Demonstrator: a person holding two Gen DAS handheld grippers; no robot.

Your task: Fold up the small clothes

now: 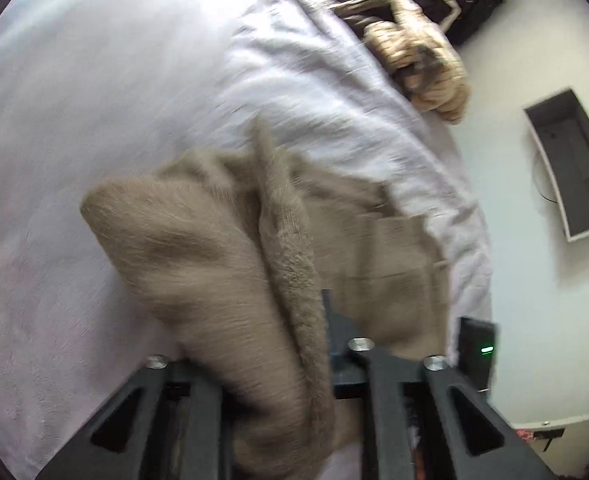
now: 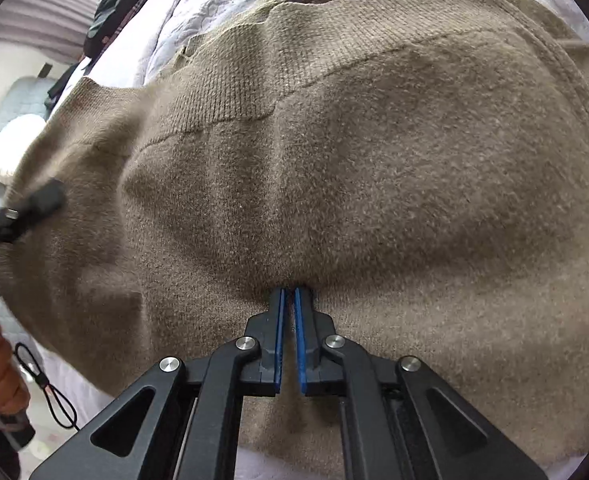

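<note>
The taupe knitted sweater (image 2: pixel 374 168) is lying spread on the pale sheet (image 1: pixel 94 120) of the bed, one edge bunching up inside the left gripper (image 1: pixel 294 360), which is clamping a thick fold of it. The right gripper (image 2: pixel 290 296) is pressing its narrowed, nearly meeting blue pads (image 2: pixel 281 320) into the knit, apparently pinching a small tuck. It is looking soft, limp and fuzzy, likely sagging wherever unsupported, so hems and seams seem the best places to grip.

left wrist: steeply down, close | right wrist: steeply down, closer | shared: brown sweater (image 1: pixel 222 264) (image 2: pixel 334 160)
</note>
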